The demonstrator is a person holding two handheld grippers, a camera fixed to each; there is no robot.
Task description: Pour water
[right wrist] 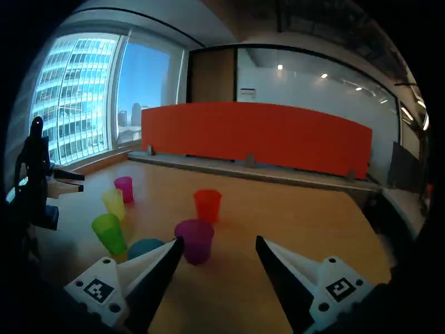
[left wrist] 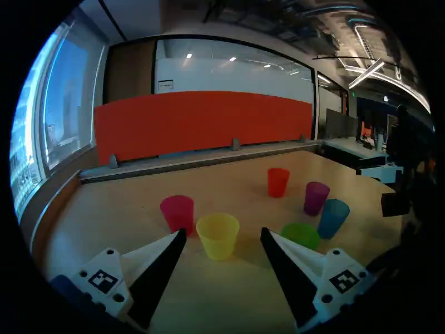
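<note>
Several plastic cups stand on a wooden table (left wrist: pixel 111 217). In the left gripper view the yellow cup (left wrist: pixel 217 235) is nearest, just beyond my open left gripper (left wrist: pixel 222 242). Around it stand a pink cup (left wrist: pixel 178 213), a green cup (left wrist: pixel 300 235), a blue cup (left wrist: pixel 333 217), a purple cup (left wrist: pixel 315 197) and an orange cup (left wrist: pixel 277 182). In the right gripper view my right gripper (right wrist: pixel 218 249) is open, with the purple cup (right wrist: pixel 194 240) just past its left finger and the blue cup (right wrist: pixel 146 248) partly behind that finger. The left gripper (right wrist: pixel 69 183) appears at far left. I cannot tell if any cup holds water.
An orange divider panel (left wrist: pixel 200 119) runs along the table's far edge, with large windows (right wrist: pixel 83 111) to one side. Bare tabletop (right wrist: pixel 311 222) spreads to the right of the cups in the right gripper view. Desks and office furniture (left wrist: pixel 367 150) lie beyond the table.
</note>
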